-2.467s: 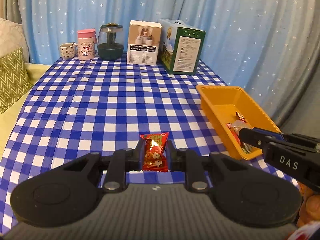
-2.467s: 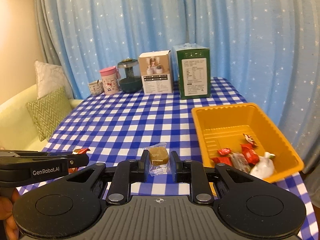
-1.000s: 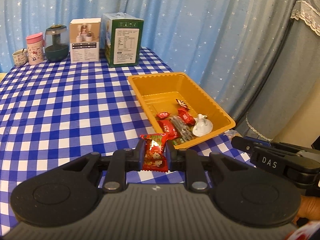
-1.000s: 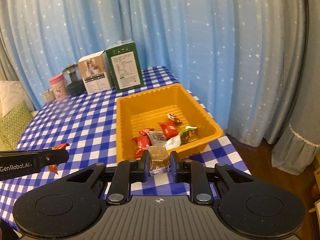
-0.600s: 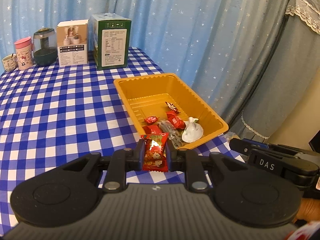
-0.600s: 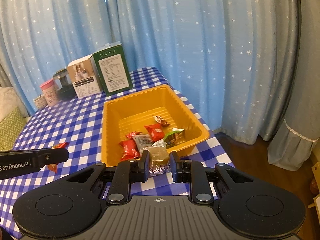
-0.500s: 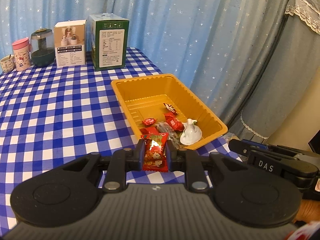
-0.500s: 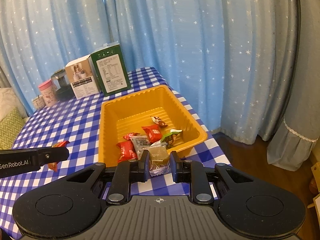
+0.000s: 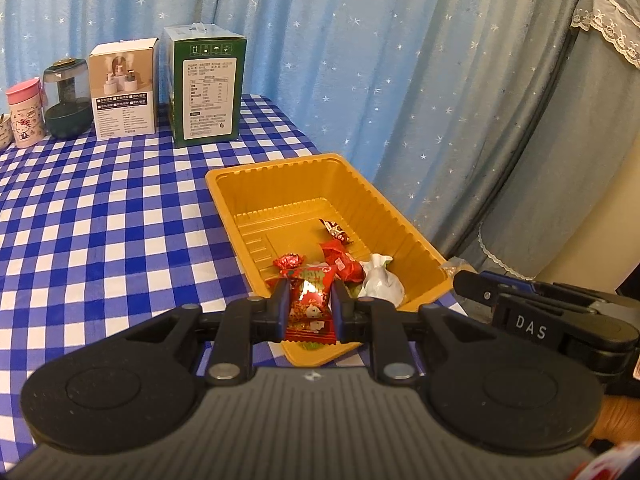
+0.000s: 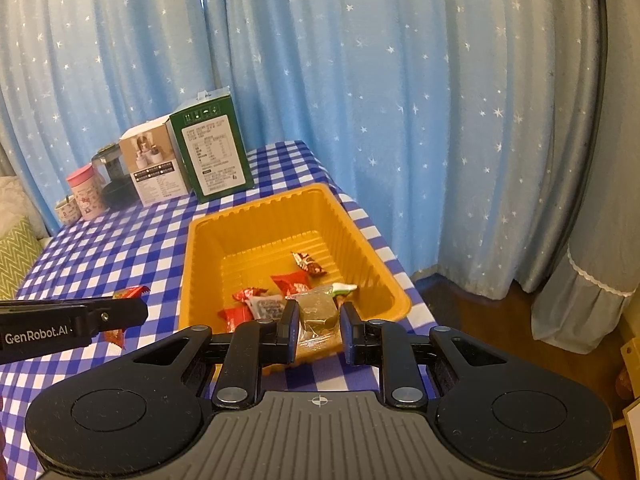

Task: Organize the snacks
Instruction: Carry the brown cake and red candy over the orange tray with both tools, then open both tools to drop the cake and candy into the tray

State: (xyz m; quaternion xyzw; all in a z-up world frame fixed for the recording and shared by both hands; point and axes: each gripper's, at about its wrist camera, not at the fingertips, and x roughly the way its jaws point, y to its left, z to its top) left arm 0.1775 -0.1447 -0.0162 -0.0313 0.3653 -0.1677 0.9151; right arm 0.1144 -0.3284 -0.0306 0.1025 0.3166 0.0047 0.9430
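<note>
Cloth [image 9: 100,216] in blue and white checks covers the table. On it lies the tray [image 9: 404,236], a yellow rectangle whose long axis runs from the near edge towards the curtain. Its near end holds a small heap of wrapped snacks: several red ones, a white pouch [image 9: 380,284], a clear pack [image 10: 266,306] and a dark red one farther in; the near wall and the grippers cover part of the heap, so the count is unclear. At the far end of the cloth stand a green box [image 9: 206,92], a white box [image 9: 122,88], a dark jar and a pink cup.

Left gripper [image 9: 307,306] is clamped on a red candy [image 9: 310,304], held upright, long axis vertical, over the tray's near left corner. Right gripper [image 10: 319,326] is clamped on a brown cake [image 10: 318,312] in clear wrap, over the tray's near rim. The wrap's lower end is hidden behind the fingers.
</note>
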